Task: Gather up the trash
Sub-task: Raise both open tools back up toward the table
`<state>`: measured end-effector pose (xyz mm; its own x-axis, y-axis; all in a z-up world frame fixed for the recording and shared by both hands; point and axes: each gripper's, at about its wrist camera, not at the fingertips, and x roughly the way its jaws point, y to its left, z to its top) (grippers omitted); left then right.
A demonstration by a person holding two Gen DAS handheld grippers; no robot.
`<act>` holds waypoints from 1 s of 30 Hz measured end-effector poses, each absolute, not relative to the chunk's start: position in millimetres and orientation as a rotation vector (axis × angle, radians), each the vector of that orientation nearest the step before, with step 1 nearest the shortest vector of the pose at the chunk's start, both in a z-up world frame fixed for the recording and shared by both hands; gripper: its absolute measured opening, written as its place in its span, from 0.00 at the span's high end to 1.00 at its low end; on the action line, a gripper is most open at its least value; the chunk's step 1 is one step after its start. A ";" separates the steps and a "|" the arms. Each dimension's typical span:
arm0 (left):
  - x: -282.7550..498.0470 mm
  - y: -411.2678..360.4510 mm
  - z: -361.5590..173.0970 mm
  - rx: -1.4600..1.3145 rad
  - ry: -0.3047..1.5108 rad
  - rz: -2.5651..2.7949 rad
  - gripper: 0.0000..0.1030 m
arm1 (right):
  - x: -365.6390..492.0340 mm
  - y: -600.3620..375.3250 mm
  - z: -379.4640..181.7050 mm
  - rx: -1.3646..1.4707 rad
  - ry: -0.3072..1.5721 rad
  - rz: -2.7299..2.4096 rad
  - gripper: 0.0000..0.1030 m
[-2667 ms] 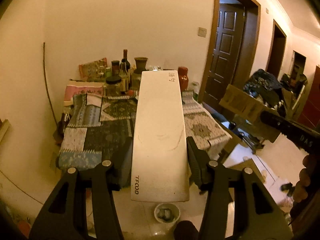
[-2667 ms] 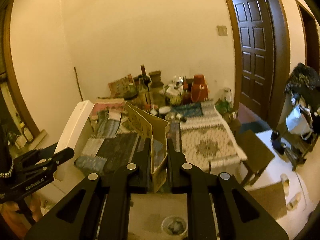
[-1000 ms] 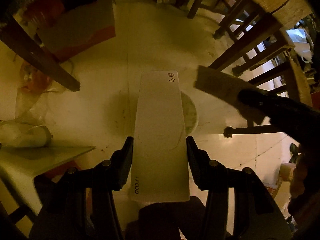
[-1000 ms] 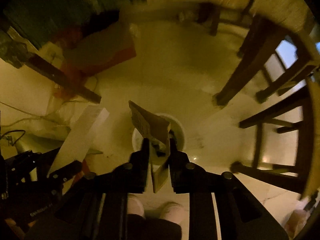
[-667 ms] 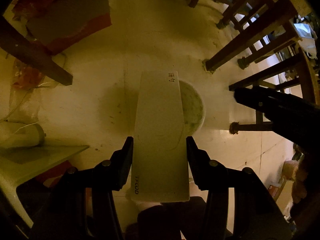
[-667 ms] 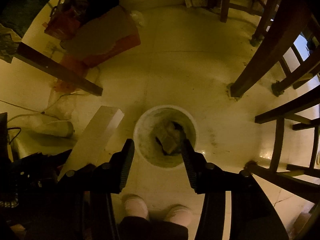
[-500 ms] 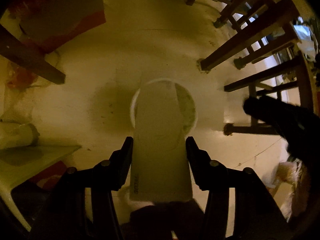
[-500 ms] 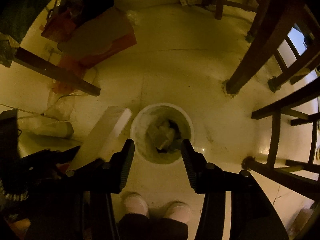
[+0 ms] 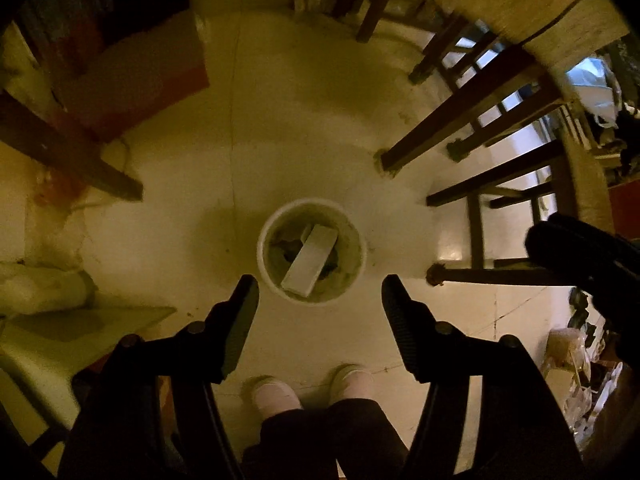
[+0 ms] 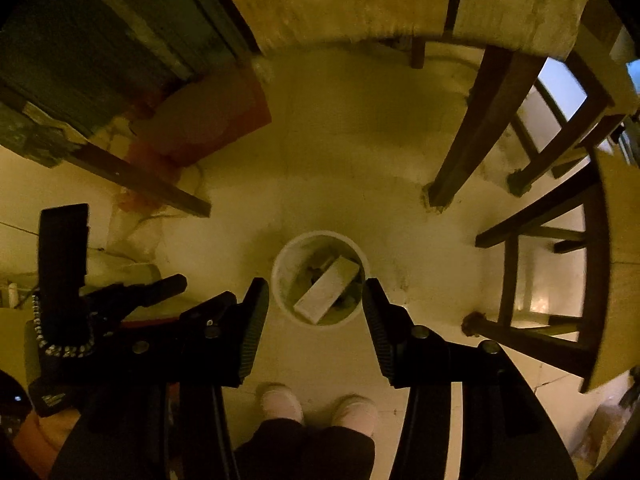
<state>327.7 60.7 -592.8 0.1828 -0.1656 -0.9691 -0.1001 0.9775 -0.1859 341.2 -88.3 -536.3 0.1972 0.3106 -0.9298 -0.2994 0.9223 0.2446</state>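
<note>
Both claws point steeply down at the pale floor (image 9: 304, 128), and neither grasps anything; the left gripper (image 9: 320, 286) has its jaws parted wide and opening at this moment, with only bare floor between them; just ahead of its fingertips, a little left of the midline, stands the round white bin (image 9: 266, 258), and inside it the long white box (image 9: 310, 260) lies tilted, its near end low by the rim and its far end leaning up to the right over crumpled darker trash; the right gripper (image 10: 316, 294) is also released, jaws apart and empty, and the same bin (image 10: 280, 280) sits directly ahead, its near rim showing between the two fingertips, the white box (image 10: 326, 290) slanting across its inside; behind each claw, at the lower edge, the person's two pale shoes (image 9: 276, 394) stand side by side on the floor; dark wooden chair legs (image 10: 472, 136) rise to the right of both claws, well apart from the bin.
</note>
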 end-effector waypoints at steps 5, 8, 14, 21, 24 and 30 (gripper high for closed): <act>322.1 69.5 -513.6 -0.225 1.304 -0.042 0.39 | 333.9 -87.7 -471.8 0.019 1.247 0.430 0.56; 317.6 77.7 -459.7 -0.240 1.240 -0.038 0.39 | 327.5 -88.6 -429.3 0.024 1.204 0.432 0.56; 301.0 92.0 -346.0 -0.213 1.086 -0.022 0.39 | 308.9 -88.6 -342.8 0.042 1.102 0.438 0.56; 274.7 103.4 -231.2 -0.184 0.909 -0.055 0.39 | 279.8 -81.2 -235.9 0.041 0.934 0.443 0.56; 261.9 107.7 -183.8 -0.152 0.827 -0.071 0.39 | 265.7 -78.3 -189.6 0.044 0.852 0.445 0.56; 231.5 113.9 -105.6 -0.113 0.677 -0.096 0.39 | 236.0 -76.9 -117.6 0.033 0.680 0.423 0.56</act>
